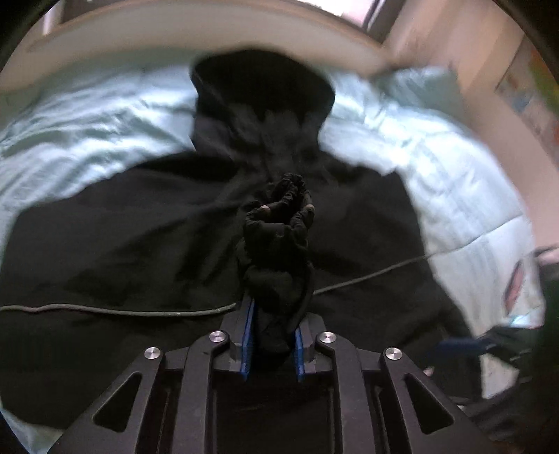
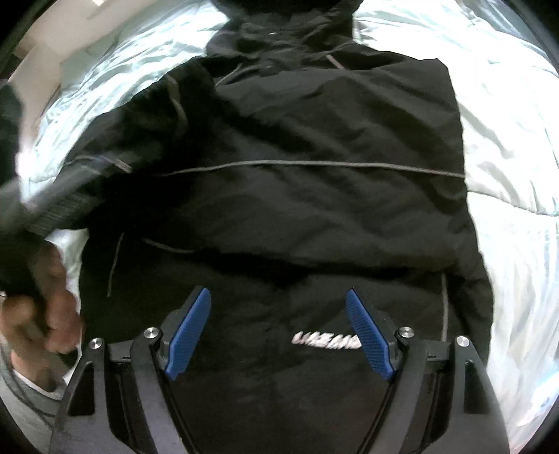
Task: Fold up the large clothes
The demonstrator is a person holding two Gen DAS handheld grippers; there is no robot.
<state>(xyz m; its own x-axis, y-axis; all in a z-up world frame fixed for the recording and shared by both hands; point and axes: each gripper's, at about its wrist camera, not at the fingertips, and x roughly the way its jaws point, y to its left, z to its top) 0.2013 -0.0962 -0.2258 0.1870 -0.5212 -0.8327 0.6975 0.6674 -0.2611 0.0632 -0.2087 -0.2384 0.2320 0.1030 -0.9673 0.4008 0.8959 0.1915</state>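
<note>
A large black hooded jacket [image 2: 314, 209] with thin grey piping and a white logo lies spread on a pale blue bedspread [image 2: 506, 139], hood toward the far side. It also shows in the left wrist view [image 1: 139, 227]. My left gripper [image 1: 276, 314] is shut on a bunched black sleeve cuff [image 1: 279, 230] and holds it above the jacket's body. My right gripper [image 2: 277, 335] is open and empty, hovering just above the jacket's lower hem near the logo [image 2: 326, 340]. The raised sleeve [image 2: 115, 146] and my left hand [image 2: 45, 307] show at the left of the right wrist view.
The pale blue bedspread [image 1: 87, 115] surrounds the jacket on all sides. A light headboard or wall edge [image 1: 174, 28] runs along the far side. Dark objects [image 1: 524, 331] lie at the bed's right edge.
</note>
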